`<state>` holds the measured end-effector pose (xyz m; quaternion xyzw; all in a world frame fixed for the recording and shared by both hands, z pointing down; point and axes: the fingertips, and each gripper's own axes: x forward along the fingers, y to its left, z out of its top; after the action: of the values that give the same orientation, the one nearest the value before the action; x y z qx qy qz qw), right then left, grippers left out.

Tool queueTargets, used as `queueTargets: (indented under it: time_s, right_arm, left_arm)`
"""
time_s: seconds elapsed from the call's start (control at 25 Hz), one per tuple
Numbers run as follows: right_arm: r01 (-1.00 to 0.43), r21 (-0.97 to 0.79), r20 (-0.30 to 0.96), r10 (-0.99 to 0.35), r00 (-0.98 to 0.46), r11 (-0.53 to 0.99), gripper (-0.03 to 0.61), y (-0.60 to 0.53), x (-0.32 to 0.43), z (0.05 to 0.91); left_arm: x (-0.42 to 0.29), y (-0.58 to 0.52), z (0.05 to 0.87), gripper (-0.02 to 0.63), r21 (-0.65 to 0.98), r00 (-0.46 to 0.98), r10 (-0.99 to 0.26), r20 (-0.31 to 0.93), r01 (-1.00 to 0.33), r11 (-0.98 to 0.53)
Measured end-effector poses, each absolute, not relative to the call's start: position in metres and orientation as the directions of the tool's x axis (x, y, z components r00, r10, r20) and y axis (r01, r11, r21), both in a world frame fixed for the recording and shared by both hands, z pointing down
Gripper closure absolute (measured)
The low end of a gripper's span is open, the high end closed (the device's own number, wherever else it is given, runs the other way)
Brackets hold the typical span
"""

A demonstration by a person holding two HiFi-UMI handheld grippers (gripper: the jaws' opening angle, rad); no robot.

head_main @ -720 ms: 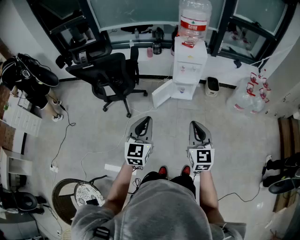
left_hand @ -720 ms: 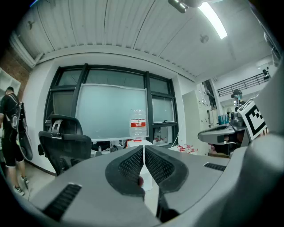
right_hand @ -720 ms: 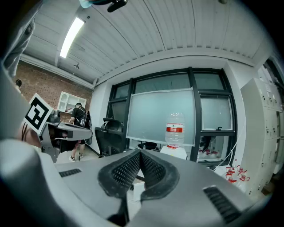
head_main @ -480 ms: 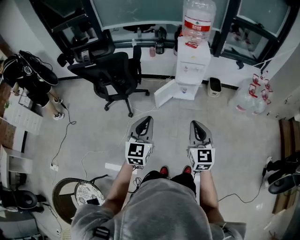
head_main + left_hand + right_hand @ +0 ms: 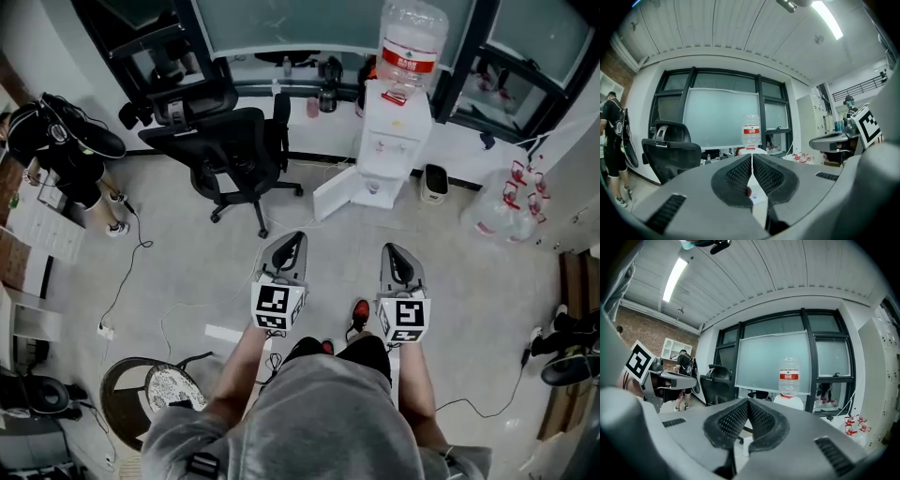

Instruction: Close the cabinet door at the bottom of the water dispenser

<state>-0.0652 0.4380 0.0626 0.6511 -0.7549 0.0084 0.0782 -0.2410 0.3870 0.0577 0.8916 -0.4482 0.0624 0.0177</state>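
Note:
The white water dispenser [image 5: 397,141] stands against the far window wall with a clear bottle [image 5: 410,42] on top. Its white bottom cabinet door [image 5: 337,193] hangs open, swung out to the left. Both grippers are held side by side in front of the person, well short of the dispenser. My left gripper [image 5: 289,240] and my right gripper [image 5: 393,249] are shut and hold nothing. In the left gripper view the shut left gripper [image 5: 752,157] points at the bottle [image 5: 751,132]. In the right gripper view the shut right gripper [image 5: 748,402] sits left of the bottle [image 5: 789,376].
A black office chair [image 5: 232,150] stands left of the open door. Several empty bottles [image 5: 502,208] lie at the right wall, and a small bin [image 5: 433,183] sits beside the dispenser. Cables [image 5: 131,281] trail over the floor at left. A person [image 5: 614,145] stands at far left.
The dispenser has drifted right and slightly lower in the head view as the person walks. A red-shoed foot has stepped forward between the grippers. Both grippers stay shut.

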Motion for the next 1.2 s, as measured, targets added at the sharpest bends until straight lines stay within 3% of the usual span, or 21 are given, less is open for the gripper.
queueTargets:
  time_s: [0.64,1.2]
  right_arm:
    - [-0.979,0.043,0.132,-0.972,-0.194,0.201,0.563,0.265,-0.004,0.076]
    - [-0.937,-0.026,0.218,-0.913,-0.346,0.349,0.563,0.104,0.020,0.116]
  left_arm:
    - [-0.181,0.227,0.065,0.583,-0.029,0.548,-0.822,0.157,-0.829,-0.558]
    - [-0.148,0.092,0.098,0.583,0.003,0.436,-0.867,0.243,-0.894,-0.449]
